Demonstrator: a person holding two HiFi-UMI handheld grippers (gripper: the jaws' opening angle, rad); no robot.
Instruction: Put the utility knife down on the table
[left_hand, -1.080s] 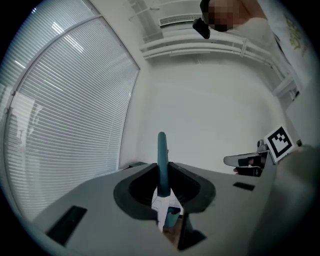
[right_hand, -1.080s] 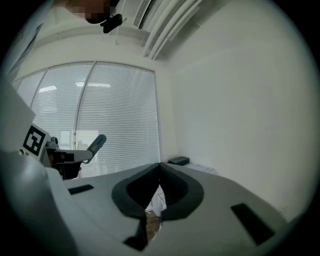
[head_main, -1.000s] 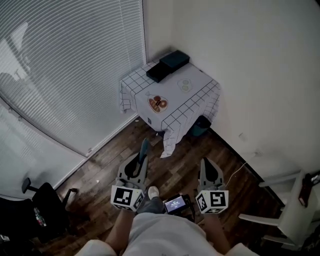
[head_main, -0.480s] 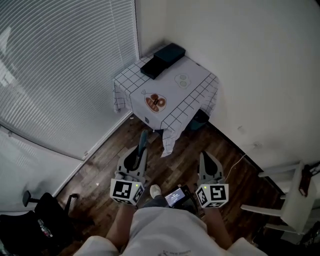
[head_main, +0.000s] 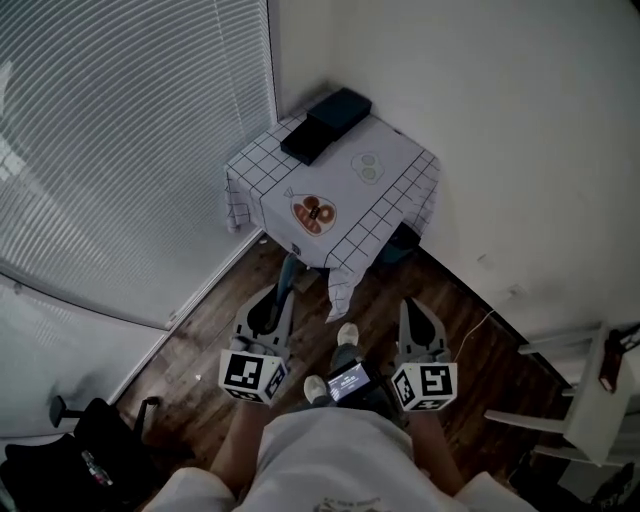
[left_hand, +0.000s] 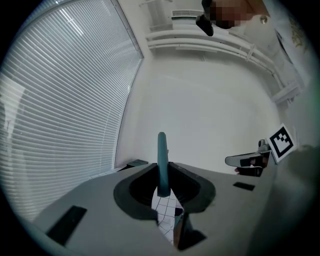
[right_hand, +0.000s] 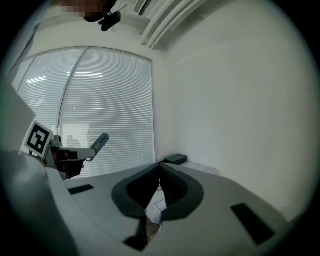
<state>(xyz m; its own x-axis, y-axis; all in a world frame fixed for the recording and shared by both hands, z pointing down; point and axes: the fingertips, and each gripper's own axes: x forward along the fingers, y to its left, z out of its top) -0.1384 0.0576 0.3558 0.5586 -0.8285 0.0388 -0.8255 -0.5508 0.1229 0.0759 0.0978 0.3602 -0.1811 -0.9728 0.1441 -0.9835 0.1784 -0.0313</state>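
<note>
Head view caught the person mid-stride: a shoe (head_main: 347, 333) had come forward between the two grippers, where half a second earlier only one foot showed, further back. The left gripper (head_main: 281, 308) was clamped on the utility knife (head_main: 289, 272), with the teal handle pinched edge-on between the jaws and sticking out well past their tips, as its own view confirmed. The right gripper (head_main: 413, 312) carried nothing, its jaws pressed together at the tips. Both were held low in front of the body, over the dark wooden floor (head_main: 200, 370) and not over the table.

And the gap had closed! The table (head_main: 395, 190), with its checked cloth, had slid down the frame towards the grippers over the past second. The knife's far end now sat right at the hanging hem of the cloth in that view. On top, a dark box (head_main: 325, 122) lay at the far corner by the blinds (head_main: 120, 130). Nearer the front was a brown round shape (head_main: 312, 213), print or plate I couldn't tell.

My read: this was approach, not yet placing. The knife was in the air, short of the tabletop, so another step and a forward reach looked necessary before letting go.
</note>
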